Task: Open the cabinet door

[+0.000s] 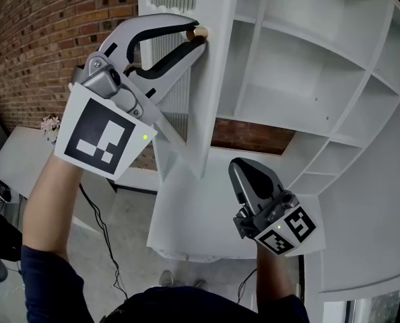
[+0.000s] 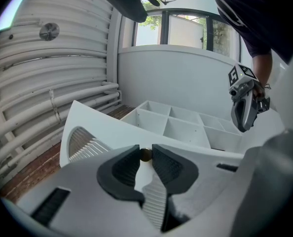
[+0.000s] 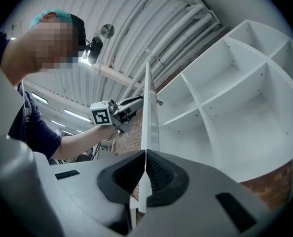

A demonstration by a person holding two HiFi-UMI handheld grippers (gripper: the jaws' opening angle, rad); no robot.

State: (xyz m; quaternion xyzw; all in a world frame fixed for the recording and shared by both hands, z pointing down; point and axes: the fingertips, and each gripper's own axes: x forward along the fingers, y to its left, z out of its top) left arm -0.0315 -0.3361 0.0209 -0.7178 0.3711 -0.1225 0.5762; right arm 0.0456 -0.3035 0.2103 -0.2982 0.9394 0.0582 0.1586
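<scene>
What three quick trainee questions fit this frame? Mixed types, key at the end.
1. True or false: the cabinet door is fully shut.
2. What do the left hand-held gripper's jaws close on? A) a shelf edge B) the brass knob C) a cable
3. Fill in: the right hand-held gripper's jaws are ___, with nothing held.
Key: 1 false, it stands swung out and the shelves show. 2 B. 3 together.
</scene>
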